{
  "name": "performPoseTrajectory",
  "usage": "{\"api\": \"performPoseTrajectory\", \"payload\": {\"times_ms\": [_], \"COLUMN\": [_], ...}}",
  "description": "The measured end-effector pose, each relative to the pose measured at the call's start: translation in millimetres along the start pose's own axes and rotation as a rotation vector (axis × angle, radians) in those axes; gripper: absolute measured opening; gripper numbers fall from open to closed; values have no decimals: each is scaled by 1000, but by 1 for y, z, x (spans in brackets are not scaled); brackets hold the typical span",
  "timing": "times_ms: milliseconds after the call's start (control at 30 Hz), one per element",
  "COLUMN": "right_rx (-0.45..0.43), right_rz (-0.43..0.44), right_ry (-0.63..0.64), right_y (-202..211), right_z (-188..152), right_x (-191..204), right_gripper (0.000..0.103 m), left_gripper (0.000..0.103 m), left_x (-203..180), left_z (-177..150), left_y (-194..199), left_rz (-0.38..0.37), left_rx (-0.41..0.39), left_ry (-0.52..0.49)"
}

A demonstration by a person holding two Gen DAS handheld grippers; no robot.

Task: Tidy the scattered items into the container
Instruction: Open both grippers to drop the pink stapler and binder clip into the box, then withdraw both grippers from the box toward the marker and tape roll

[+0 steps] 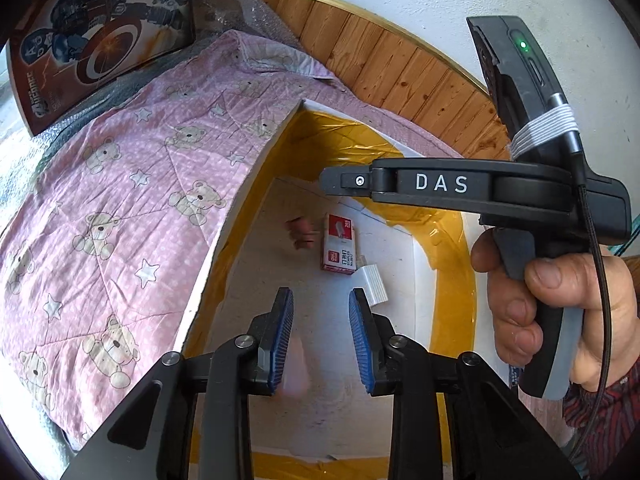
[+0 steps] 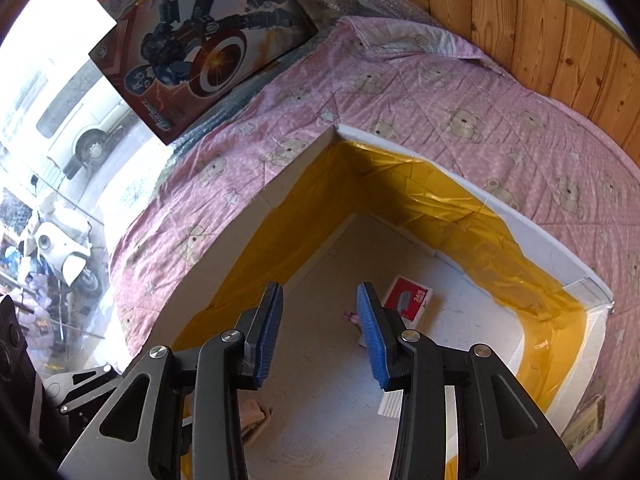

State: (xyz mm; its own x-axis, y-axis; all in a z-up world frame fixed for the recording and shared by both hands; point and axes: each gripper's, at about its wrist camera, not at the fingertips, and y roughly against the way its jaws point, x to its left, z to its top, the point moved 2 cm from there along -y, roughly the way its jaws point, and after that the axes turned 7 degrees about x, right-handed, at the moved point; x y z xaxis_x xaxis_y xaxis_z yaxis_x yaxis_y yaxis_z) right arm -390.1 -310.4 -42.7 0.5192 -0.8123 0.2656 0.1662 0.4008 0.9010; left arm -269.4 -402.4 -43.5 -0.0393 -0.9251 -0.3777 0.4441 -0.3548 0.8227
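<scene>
On the floor of the white foam box [image 1: 248,184] with its yellow-taped walls, the pink clip-like item [image 1: 302,234], blurred here, looks small and light, while the red staple box [image 1: 339,242] beside it is stiff card, best pinched across its narrow sides. The left gripper [image 1: 321,334] hangs above them, jaws moderately apart, holding nothing. The right gripper [image 2: 320,332], held by a hand [image 1: 560,316], is likewise part-open and empty.

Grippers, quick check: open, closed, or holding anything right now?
Left gripper: open, nothing between its fingers, above the foam box.
Right gripper: open, holding nothing, also over the box.
</scene>
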Motion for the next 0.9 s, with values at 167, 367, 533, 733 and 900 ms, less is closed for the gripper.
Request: {"api": "performPoseTrajectory", "payload": {"times_ms": [167,367,533,733,900], "right_rx": [16,-17,-17,-21,-30], "right_rz": [-1,7,18,40,51], "right_ry": [-27,-59,-71,-44,-37], "right_y": [-2,19,35,53,68], "right_z": [-14,-28,-44,-71,-96], "right_x": [-7,-12,-11,7,21], "right_gripper": [42,42,42,42,42], "left_gripper": [31,34,35,44,45], "left_x": [3,-1,-10,-26,-39], "left_z": [-11,-22,-29,-38,-49], "left_y": [7,9,14,26,40], "left_rz": [-9,-29,-35,-29,-24], "left_rx": [5,26,32,27,20], "left_ry": [-5,-2,-14,-42,-62]}}
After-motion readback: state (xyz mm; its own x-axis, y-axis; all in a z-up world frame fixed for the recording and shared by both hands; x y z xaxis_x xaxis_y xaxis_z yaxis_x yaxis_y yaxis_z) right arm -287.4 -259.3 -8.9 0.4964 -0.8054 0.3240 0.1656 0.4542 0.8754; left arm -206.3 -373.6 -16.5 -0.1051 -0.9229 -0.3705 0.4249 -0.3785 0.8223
